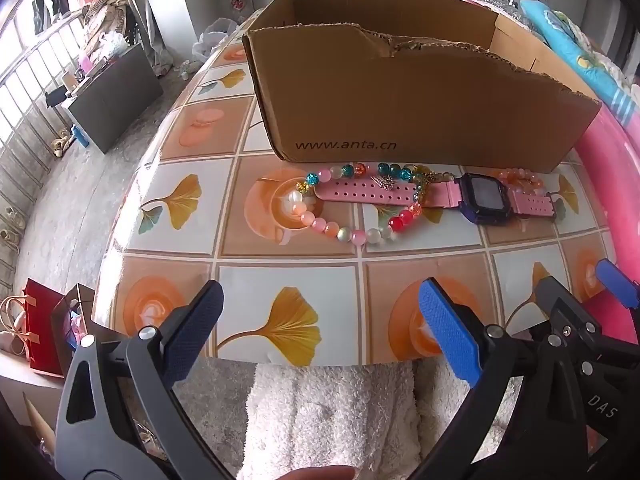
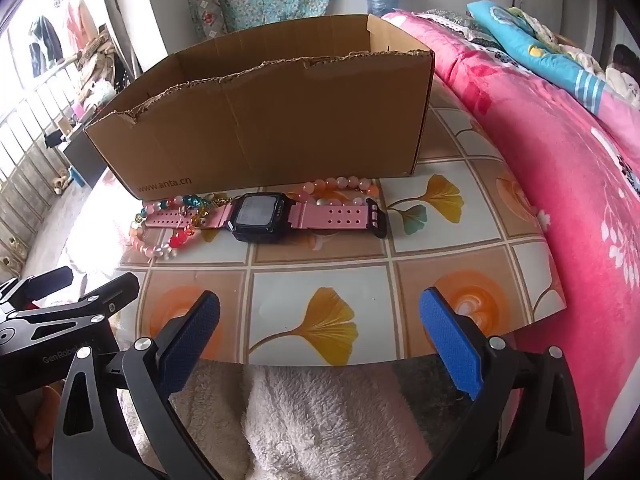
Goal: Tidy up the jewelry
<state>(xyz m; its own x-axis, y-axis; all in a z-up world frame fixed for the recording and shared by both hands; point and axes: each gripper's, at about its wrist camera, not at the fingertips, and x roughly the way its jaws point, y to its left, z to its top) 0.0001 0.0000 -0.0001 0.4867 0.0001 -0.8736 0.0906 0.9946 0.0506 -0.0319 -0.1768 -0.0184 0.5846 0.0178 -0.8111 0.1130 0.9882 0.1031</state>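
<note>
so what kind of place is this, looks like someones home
Most likely a lived-in bedroom: a bed with a pink floral quilt sits right beside the small table with a ginkgo-leaf patterned cover, clothes hang on a rack by the window, and a torn brown cardboard box stands on the table.

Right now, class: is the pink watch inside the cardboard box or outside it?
Outside. The pink watch lies flat on the tiled table, in front of the cardboard box, among the bead bracelets.
</note>
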